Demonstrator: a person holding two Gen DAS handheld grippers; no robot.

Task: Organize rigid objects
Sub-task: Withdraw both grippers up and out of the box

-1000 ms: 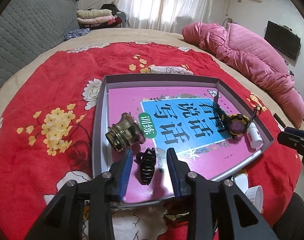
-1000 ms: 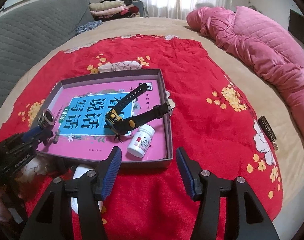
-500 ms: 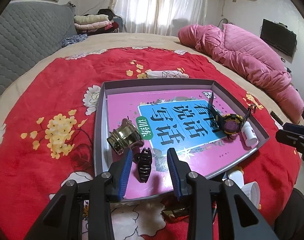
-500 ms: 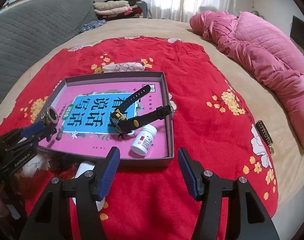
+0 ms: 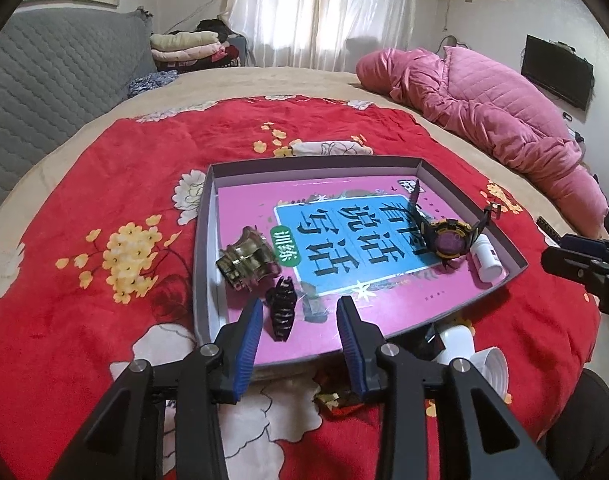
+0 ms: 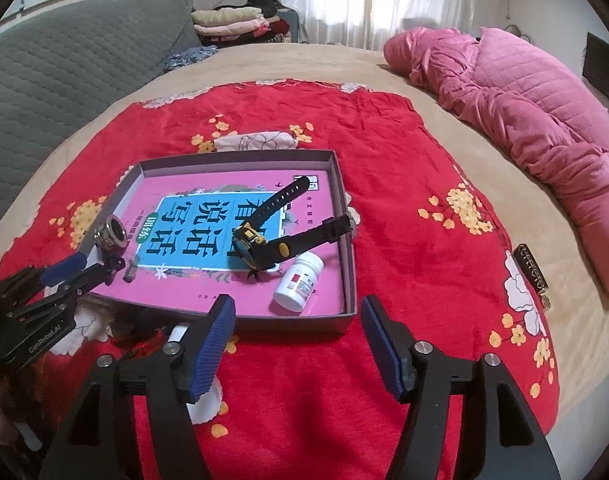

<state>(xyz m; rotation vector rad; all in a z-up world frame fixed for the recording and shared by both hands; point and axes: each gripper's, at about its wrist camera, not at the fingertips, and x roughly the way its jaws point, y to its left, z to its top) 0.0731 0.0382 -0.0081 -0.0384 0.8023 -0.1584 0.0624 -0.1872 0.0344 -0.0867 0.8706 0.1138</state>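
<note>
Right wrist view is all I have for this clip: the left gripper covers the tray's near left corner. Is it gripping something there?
Observer: No. The left gripper is open; a black hair clip lies loose in the tray between its fingers.
Operator: And the watch, I only see its side. What does the dial look like?
Observer: The watch faces the left camera; its dial is purple inside a yellow ring.

Tray (image 5: 205, 216) near-left corner crowded: hair clip (image 5: 282, 309) & brass cap (image 5: 246, 258) close together. Watch (image 6: 264, 240) w/ raised straps + pill bottle (image 6: 300, 280) block right side. Book cover (image 6: 184, 216) mid & far part free.
</note>
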